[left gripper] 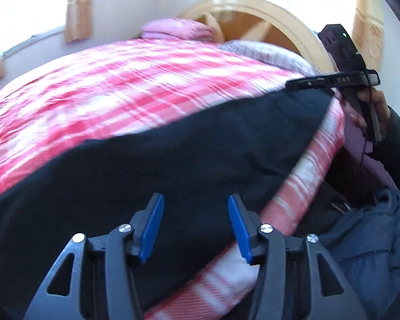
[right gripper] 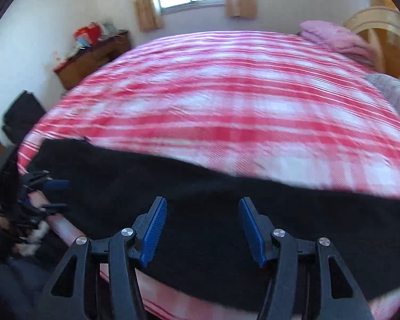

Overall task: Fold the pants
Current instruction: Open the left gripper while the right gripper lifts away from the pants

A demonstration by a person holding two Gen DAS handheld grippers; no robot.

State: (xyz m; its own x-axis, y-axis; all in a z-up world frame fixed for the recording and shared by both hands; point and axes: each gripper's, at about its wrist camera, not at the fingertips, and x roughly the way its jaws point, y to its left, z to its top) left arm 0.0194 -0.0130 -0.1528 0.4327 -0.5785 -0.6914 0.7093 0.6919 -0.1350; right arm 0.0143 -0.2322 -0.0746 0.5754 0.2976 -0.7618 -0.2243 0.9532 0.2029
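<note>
Black pants (left gripper: 173,154) lie flat in a long band along the near edge of the bed, on a red and white checked cover (left gripper: 120,80). My left gripper (left gripper: 196,208) is open and empty, hovering over the pants near the bed edge. In the right wrist view the pants (right gripper: 213,200) stretch from left to right. My right gripper (right gripper: 202,213) is open and empty above their middle. The right gripper also shows at the far right of the left wrist view (left gripper: 333,80), and the left gripper at the left of the right wrist view (right gripper: 45,194).
A pink folded blanket (right gripper: 330,34) and a grey blanket (right gripper: 392,90) lie by the wooden headboard (left gripper: 253,8). A wooden dresser (right gripper: 93,56) with clutter stands by the far wall. A dark bag (right gripper: 21,114) sits on the floor at the left. Windows with curtains are behind.
</note>
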